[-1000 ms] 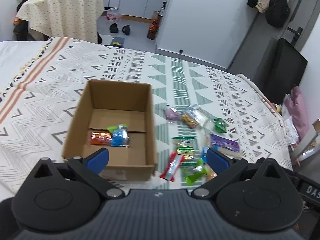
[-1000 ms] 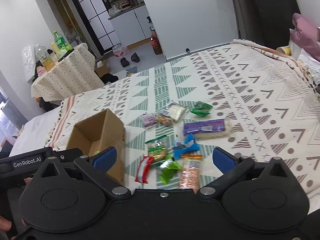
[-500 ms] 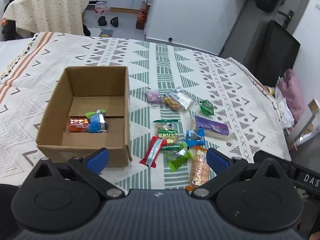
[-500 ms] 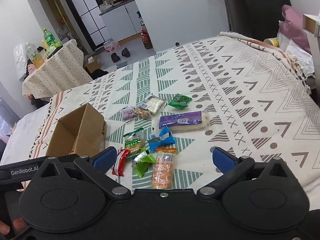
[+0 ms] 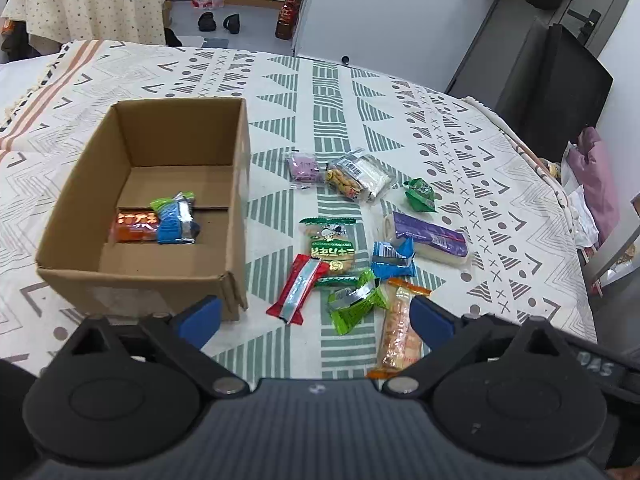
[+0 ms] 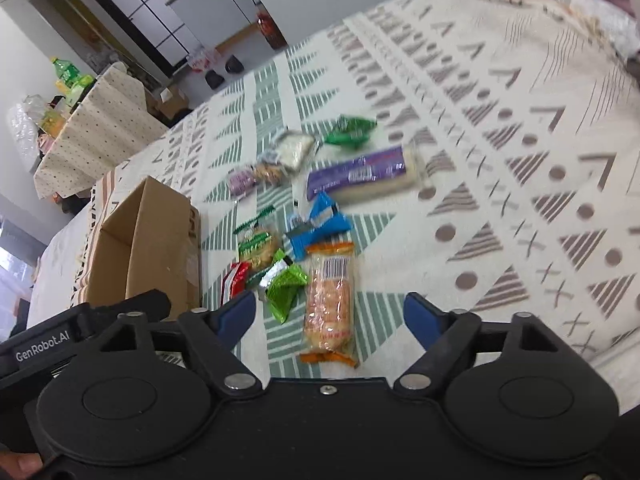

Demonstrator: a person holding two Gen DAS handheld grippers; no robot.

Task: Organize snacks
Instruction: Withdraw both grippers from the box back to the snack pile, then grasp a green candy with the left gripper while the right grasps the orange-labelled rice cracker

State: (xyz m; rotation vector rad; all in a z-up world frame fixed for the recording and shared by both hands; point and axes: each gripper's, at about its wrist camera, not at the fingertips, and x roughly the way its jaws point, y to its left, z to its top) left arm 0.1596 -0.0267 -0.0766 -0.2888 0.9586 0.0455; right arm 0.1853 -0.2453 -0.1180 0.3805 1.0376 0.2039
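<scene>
A cardboard box (image 5: 72, 236) stands open on the patterned bedspread, with an orange pack (image 5: 134, 230) and a blue-green pack (image 5: 176, 218) inside. It also shows in the right wrist view (image 6: 160, 248). Several snacks lie to its right: a red bar (image 5: 298, 288), a green cracker pack (image 5: 332, 246), a lime wrapper (image 5: 354, 300), an orange cracker pack (image 5: 398, 328) (image 6: 329, 304), a blue wrapper (image 5: 392, 260), a purple pack (image 5: 430, 238). My left gripper (image 5: 314, 314) is open above the near snacks. My right gripper (image 6: 330, 312) is open, straddling the orange cracker pack.
The bedspread (image 5: 460, 152) ends at the right near a dark cabinet (image 5: 552, 80) and pink cloth (image 5: 596, 184). A cloth-covered table (image 5: 88, 4) stands beyond the bed, with shoes and bottles on the floor. A pink pack (image 5: 305, 166), clear cookie pack (image 5: 358, 176) and green packet (image 5: 420, 196) lie farther back.
Both grippers have moved forward and lower toward the snack pile. The right gripper now frames the orange cracker pack. The left view has shifted so the box sits farther left.
</scene>
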